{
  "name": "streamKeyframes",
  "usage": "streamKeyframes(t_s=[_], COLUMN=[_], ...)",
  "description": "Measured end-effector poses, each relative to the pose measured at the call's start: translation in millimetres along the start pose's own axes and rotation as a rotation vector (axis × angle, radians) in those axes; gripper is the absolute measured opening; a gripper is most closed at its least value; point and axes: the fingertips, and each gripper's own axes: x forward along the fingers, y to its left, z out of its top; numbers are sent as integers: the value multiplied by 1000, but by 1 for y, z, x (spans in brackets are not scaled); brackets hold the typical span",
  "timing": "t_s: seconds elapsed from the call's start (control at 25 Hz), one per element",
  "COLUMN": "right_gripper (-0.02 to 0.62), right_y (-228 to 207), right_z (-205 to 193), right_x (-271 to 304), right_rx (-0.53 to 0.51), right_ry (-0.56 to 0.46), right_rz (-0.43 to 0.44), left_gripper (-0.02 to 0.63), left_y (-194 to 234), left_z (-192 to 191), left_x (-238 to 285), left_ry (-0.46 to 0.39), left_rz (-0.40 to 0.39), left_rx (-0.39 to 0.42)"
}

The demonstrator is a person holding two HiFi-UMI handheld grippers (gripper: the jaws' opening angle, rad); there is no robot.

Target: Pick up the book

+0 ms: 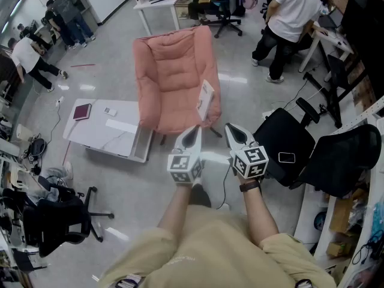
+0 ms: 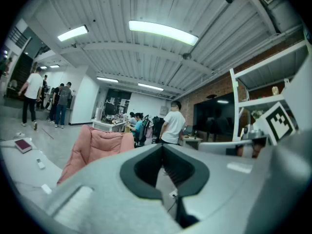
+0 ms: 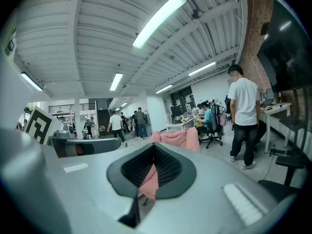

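A pale book (image 1: 206, 99) leans upright against the right armrest of a pink armchair (image 1: 171, 77). A second, maroon book (image 1: 82, 111) lies flat on a low white table (image 1: 120, 138) to the chair's left, and it also shows in the left gripper view (image 2: 23, 145). My left gripper (image 1: 193, 129) and right gripper (image 1: 230, 128) are held side by side just in front of the chair, both shut with nothing in them. The left gripper (image 2: 162, 147) points past the chair (image 2: 100, 147). The right gripper (image 3: 152, 147) points at the chair (image 3: 178, 138).
A black office chair (image 1: 288, 146) stands close on the right, another (image 1: 57, 218) at lower left. A person in a white shirt (image 1: 288, 23) stands at the back right by desks. Several people (image 1: 66, 17) are at far left. Cables lie on the floor.
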Motion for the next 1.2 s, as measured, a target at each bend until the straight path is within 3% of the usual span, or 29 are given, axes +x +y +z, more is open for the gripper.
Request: streamKeyframes(t_s=[0.36,0.68,0.88,1.2], right_gripper=[5,5,5,8], right_y=[-20,-34,-31,-76], right_z=[6,-43,-75,-114], right_x=[111,197,227,267], right_rx=[47,166,199,262], right_ry=[59,187,275,373], right_rz=[-65,-93,-67,-96], left_gripper=[3,3,3,3], left_y=[97,171,210,230], left_z=[19,9,-12,-64], left_x=[69,117,141,179], left_ry=[-10,56,92,237], left_rz=[-20,-77,-90,-125], left_rx=[-25,-82,-171,-208])
